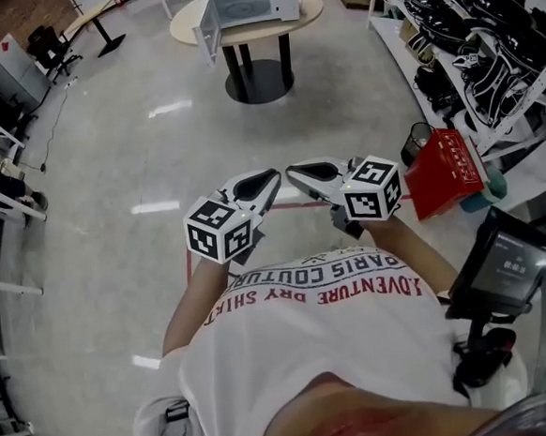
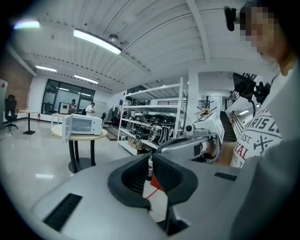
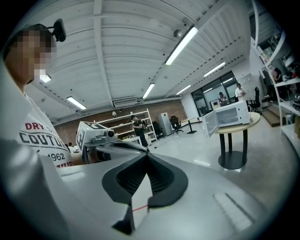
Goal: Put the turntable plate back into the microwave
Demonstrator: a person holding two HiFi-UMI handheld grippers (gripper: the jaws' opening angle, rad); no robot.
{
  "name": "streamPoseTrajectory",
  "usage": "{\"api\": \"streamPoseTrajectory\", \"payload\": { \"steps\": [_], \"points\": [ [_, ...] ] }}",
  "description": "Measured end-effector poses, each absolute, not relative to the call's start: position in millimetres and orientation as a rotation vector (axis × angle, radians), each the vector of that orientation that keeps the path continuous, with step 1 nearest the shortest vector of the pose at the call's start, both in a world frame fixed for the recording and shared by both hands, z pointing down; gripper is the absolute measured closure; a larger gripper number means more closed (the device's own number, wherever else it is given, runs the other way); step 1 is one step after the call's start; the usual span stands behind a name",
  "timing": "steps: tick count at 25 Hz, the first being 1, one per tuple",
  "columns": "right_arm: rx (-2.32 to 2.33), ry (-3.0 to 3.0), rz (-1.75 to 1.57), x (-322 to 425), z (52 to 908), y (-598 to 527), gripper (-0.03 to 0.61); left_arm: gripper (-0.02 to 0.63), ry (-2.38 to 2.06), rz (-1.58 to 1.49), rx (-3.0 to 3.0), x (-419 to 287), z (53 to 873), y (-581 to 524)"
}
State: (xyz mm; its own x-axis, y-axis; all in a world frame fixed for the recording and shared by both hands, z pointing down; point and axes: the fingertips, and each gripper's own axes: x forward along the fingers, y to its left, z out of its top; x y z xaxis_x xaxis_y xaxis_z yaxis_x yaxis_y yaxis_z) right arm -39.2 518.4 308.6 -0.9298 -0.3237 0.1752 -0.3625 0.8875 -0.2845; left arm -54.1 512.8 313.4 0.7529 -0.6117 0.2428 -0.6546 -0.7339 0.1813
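Observation:
The white microwave (image 1: 254,1) stands with its door (image 1: 207,27) swung open on a round table (image 1: 309,10) far across the floor; it also shows as the microwave (image 2: 83,124) and the microwave (image 3: 230,114) in the gripper views. No turntable plate shows in any view. Both grippers are held close to the person's chest, tips pointing at each other and almost meeting. The left gripper (image 1: 272,178) (image 2: 150,158) is shut with nothing in it. The right gripper (image 1: 294,172) (image 3: 146,157) is likewise shut and empty.
Shelves (image 1: 490,40) loaded with dark gear line the right side. A red box (image 1: 444,172) sits on the floor beside them, with a screen on a stand (image 1: 502,262) near the person's right. Desks and chairs (image 1: 3,139) stand at left. Open floor (image 1: 155,156) stretches toward the table.

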Motion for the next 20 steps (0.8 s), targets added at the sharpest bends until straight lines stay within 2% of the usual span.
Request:
{"api": "streamPoseTrajectory", "payload": {
  "steps": [8, 20],
  "points": [
    [0.577, -2.880, 0.460, -76.2, 304.3, 580.0, 0.578, 0.586, -0.952, 0.224, 2.702, -96.3, 300.3, 572.0],
    [0.632, -2.853, 0.457, -83.6, 316.1, 600.3, 0.578, 0.586, -0.926, 0.246, 2.739, -107.0, 306.8, 594.5]
  ]
}}
